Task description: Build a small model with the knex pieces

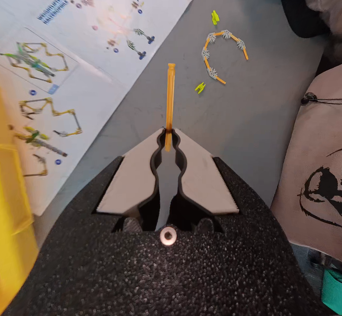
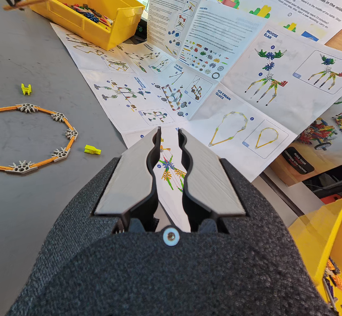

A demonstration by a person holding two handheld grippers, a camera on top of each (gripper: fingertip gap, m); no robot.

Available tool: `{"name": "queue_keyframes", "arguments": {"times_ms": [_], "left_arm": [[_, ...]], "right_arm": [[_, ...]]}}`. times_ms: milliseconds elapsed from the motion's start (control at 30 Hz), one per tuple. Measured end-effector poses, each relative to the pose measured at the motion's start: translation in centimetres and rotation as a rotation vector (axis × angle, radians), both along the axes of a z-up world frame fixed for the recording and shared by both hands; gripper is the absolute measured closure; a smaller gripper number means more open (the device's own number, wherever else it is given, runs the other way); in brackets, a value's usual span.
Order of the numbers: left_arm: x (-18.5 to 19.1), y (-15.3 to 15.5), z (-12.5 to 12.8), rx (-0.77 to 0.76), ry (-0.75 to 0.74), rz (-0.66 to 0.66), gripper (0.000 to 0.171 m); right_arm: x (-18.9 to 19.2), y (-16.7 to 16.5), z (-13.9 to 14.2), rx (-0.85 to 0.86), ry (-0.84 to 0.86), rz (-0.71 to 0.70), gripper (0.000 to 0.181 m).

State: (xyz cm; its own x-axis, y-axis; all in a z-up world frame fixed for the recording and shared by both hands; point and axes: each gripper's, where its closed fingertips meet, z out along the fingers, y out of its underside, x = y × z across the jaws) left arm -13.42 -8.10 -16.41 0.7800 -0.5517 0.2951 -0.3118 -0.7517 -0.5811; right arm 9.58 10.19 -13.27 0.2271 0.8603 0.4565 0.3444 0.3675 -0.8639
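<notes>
A grey table [image 2: 46, 47] carries everything here, with a large unfolded instruction sheet [image 2: 212, 103] of printed model diagrams spread over its far side and propped up behind, reaching under the right gripper [image 2: 169, 128], whose two fingers stand apart with nothing between them above the sheet's near edge. Beyond the sheet's left corner sits a yellow bin [image 2: 111, 34], open at the top and holding a jumble of small coloured building pieces; a second yellow bin [image 2: 314, 242] shows at the sheet's lower right, partly cut off. On the bare table left of the sheet lies a curved chain [image 2: 61, 134] of orange rods joined by grey snowflake-shaped connectors, lying flat with its open side turned away from the sheet. One small lime-green connector [image 2: 92, 149] lies between the chain and the sheet, and another lime-green piece [image 2: 26, 89] lies beyond the chain, well apart from it. The left gripper [image 1: 168, 129] is clamped at its fingertips on one end of an orange rod [image 1: 170, 95], whose long axis runs straight forward along the fingers, its free tip pointing away from the gripper above the table, with the chain off to the right of the tip and the sheet's edge to its left. A person's light printed garment [image 1: 314, 158] borders the table beside the chain.
</notes>
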Motion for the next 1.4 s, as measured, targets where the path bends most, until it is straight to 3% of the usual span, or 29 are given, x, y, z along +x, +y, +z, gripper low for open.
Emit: {"name": "queue_keyframes", "arguments": {"times_ms": [167,267,367,433,600,800,967,1200,1400], "left_arm": [[2.8,-0.4,-4.5,-0.062,0.045,-0.019,0.161],[0.2,1.3,-2.1,0.030,0.115,0.057,0.163],[-6.3,3.3,2.4,0.126,0.268,0.189,0.159],[-11.9,3.8,4.1,0.109,0.406,0.281,0.155],[-21.7,2.5,3.1,-0.130,0.596,0.343,0.153],[-24.1,0.4,-1.3,-0.399,0.674,0.181,0.153],[-23.1,-0.7,-3.1,-0.541,0.767,-0.083,0.160],[-24.4,-2.5,-4.6,-0.740,1.060,-0.437,0.157],[-24.8,-2.1,-6.0,-0.735,1.167,-0.580,0.153]], "right_arm": [[0.1,0.2,0.3,0.008,0.014,-0.017,0.164],[0.3,0.3,0.9,-0.002,0.044,-0.028,0.162],[0.5,0.5,1.3,-0.020,0.066,-0.030,0.159],[0.6,0.5,1.5,-0.028,0.075,-0.031,0.157],[0.5,-0.6,2.4,-0.062,0.118,0.046,0.147],[0.1,-3.9,1.8,-0.212,0.075,0.281,0.124],[0.1,-3.8,0.7,-0.245,0.040,0.286,0.127],[0.0,-3.5,-0.3,-0.258,0.015,0.277,0.129],[0.2,-2.8,-0.4,-0.260,0.014,0.255,0.130]]}}
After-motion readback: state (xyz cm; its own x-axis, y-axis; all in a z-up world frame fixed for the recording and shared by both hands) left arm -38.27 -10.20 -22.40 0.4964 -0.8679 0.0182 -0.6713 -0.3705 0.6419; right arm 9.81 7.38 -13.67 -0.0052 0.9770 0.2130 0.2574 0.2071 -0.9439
